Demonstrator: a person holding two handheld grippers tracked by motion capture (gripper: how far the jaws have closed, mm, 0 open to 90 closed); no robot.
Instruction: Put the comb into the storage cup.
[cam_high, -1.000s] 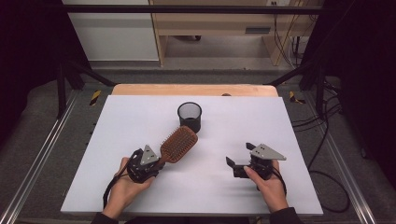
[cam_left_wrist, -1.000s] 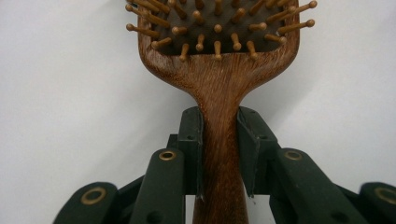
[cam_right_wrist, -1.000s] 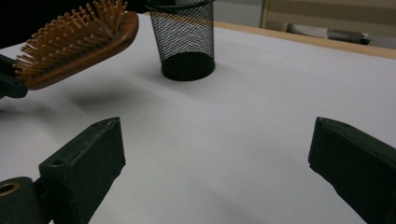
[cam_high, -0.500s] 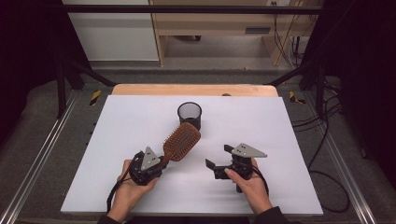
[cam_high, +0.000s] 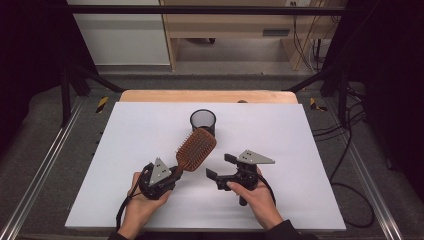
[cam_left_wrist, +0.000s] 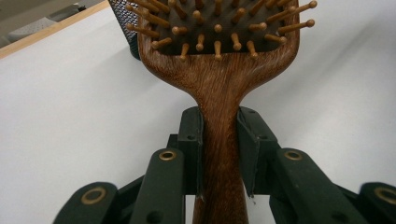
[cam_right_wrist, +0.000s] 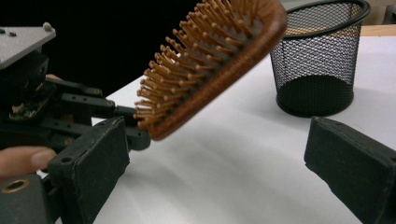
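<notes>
— High view first: where's the hairbrush (cam_high: 196, 148)?

— Up off the white table (cam_high: 310, 150), held by its handle in the left gripper (cam_high: 172, 173). The head points away from the person and to the right, toward the black mesh cup (cam_high: 203, 121), and sits just in front of that cup.

— And the grip itself?

— Left gripper view tells it plainly: both black jaws press against the wooden handle (cam_left_wrist: 219, 154), one on each side, right below where the handle widens into the head. The bristles (cam_left_wrist: 219, 28) face the camera there.

— What about the other hand?

— The right gripper (cam_high: 220, 166) sits near the brush, to its right, with jaws spread wide and nothing between them. It points left, toward the brush.

— Any contact?

— None. In the right gripper view the brush head (cam_right_wrist: 210, 65) hangs tilted above the gap between the two pads, bristles turned up and left, clear of both. The mesh cup (cam_right_wrist: 317, 60) stands upright on the table behind it, with no contents visible through the mesh.
</notes>
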